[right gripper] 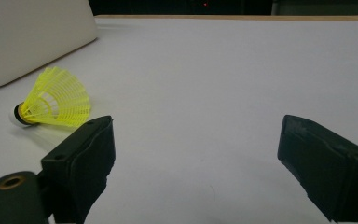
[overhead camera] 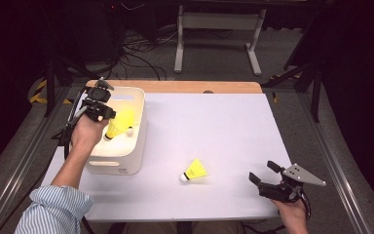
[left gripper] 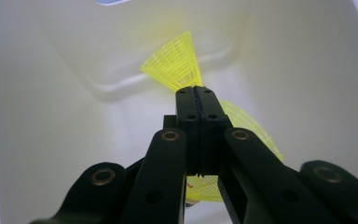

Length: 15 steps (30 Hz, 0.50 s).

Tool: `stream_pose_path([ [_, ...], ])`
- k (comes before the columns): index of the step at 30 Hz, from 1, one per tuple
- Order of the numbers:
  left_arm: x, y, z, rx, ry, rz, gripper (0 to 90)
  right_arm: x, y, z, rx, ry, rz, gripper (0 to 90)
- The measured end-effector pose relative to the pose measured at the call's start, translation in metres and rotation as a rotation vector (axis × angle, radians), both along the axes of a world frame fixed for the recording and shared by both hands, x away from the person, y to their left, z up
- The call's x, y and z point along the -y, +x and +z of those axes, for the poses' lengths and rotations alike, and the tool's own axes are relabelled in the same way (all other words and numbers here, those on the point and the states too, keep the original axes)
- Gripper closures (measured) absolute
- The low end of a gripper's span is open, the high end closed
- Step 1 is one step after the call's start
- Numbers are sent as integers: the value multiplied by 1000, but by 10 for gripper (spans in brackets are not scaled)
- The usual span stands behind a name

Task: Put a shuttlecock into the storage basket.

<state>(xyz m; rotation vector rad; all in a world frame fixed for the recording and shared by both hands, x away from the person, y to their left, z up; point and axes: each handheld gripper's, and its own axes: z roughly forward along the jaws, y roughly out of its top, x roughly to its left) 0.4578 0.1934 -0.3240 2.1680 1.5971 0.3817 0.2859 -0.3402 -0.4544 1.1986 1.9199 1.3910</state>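
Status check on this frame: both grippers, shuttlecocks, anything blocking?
Left gripper shut on a shuttlecock's skirt, over the white bin. Right gripper open, empty. Loose shuttlecock on table, path clear.

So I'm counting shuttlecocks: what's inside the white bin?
Inside the white bin are two yellow shuttlecocks: one pinched by the left gripper, another beneath. The gripper hides part of the floor.

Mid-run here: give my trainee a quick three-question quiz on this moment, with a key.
1. True or false: the right gripper holds a shuttlecock.
2. Where is the left gripper? A) over the bare table B) inside the white bin C) on the floor
3. How many yellow shuttlecocks can you count across the views?

Key: 1. False; its jaws stand open, and the shuttlecock on the table lies apart from it. 2. B. 3. Three: one on the table, one in the closed left jaws, one below it in the bin.
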Motion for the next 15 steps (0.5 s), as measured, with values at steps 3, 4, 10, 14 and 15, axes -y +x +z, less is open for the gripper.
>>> stream_pose_path([
  [3, -1, 2, -2, -5, 3, 3, 900, 0, 0, 0, 0, 1, -1, 119],
  [4, -1, 2, -3, -8, 2, 6, 900, 0, 0, 0, 0, 2, -1, 119],
  [10, -4, 5, -9, -21, 1, 19, 900, 0, 0, 0, 0, 2, 0, 119],
  [14, -5, 6, -11, -24, 0, 23, 900, 0, 0, 0, 0, 1, 0, 119],
  [15, -6, 7, -12, -25, 2, 24, 900, 0, 0, 0, 0, 1, 0, 119],
])
